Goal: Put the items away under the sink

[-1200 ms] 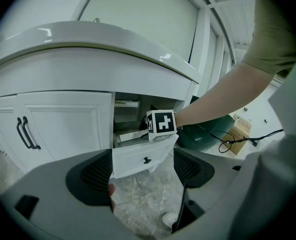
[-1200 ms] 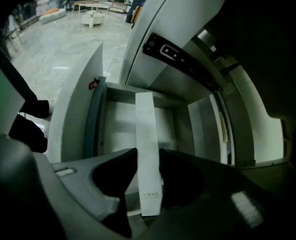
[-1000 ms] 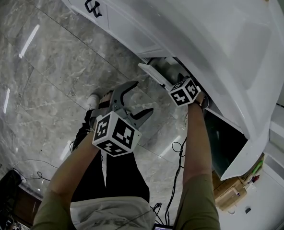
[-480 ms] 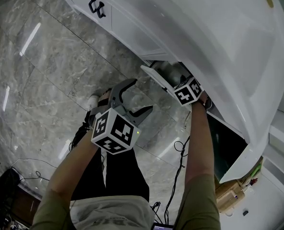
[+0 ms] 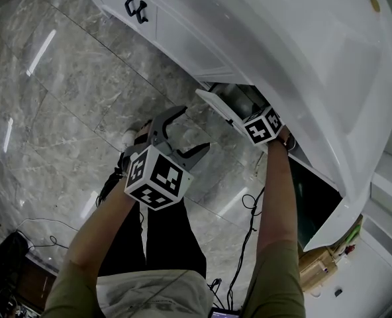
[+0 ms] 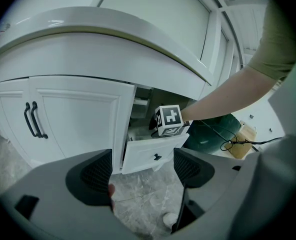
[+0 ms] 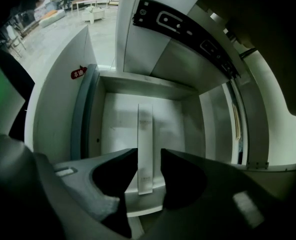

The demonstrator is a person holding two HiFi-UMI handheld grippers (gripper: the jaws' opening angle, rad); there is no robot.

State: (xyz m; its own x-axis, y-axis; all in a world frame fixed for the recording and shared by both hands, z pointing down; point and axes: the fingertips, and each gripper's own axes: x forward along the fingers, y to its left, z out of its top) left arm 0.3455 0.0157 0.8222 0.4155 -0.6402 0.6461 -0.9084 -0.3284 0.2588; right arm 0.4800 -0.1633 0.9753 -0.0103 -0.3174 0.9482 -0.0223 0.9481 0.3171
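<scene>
- While your right gripper (image 7: 149, 159) hangs over the open white drawer (image 7: 115, 129), its jaws stand apart around a long, narrow white box (image 7: 145, 134), with a gap on one side.
- That box runs lengthwise along the drawer's middle.
- Your left gripper (image 6: 143, 164), outside the drawer, gapes empty.

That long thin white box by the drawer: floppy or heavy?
The long white box looks straight-edged and flat, so probably stiff and unlikely to roll. Being so slim, it is likely light; gripped near one end by the right tongs, it might pivot.
</scene>
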